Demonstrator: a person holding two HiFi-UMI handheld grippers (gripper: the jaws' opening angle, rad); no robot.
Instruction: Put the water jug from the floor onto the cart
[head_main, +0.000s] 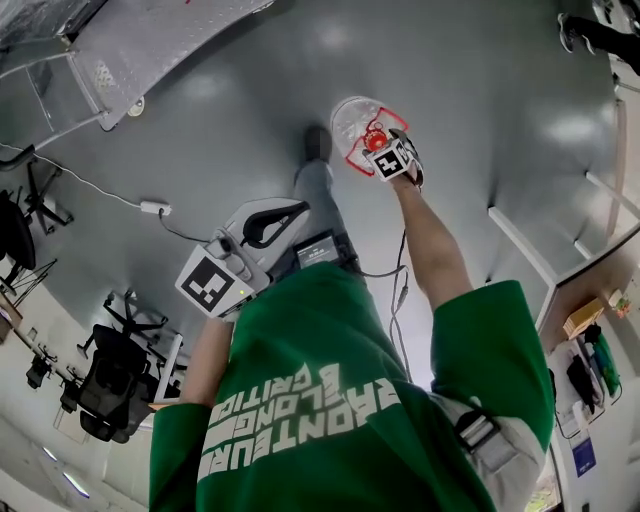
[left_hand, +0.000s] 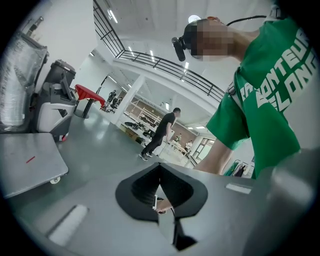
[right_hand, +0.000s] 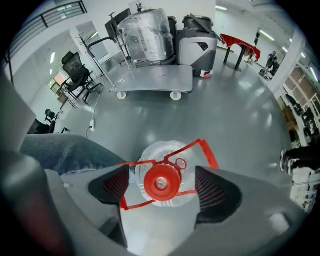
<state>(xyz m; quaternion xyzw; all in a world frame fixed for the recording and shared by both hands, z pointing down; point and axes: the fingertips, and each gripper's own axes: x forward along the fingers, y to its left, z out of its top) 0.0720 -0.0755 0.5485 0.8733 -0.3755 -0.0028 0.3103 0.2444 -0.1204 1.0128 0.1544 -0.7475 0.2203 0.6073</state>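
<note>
Between the jaws, the water jug (right_hand: 159, 150) is clear, glossy plastic with a smooth red plastic cap (right_hand: 161, 183); beyond them the grey floor (right_hand: 235, 115) gleams smooth.

Clear water jug (right_hand: 162, 150), red cap (right_hand: 161, 182)

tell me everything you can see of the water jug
The water jug is clear plastic with a ridged shoulder, a red cap and a thin red handle frame round its neck. It stands upright on the grey floor, seen from straight above. The right claw hangs open over it, one jaw on each side of the cap, and neither seems to touch it.
</note>
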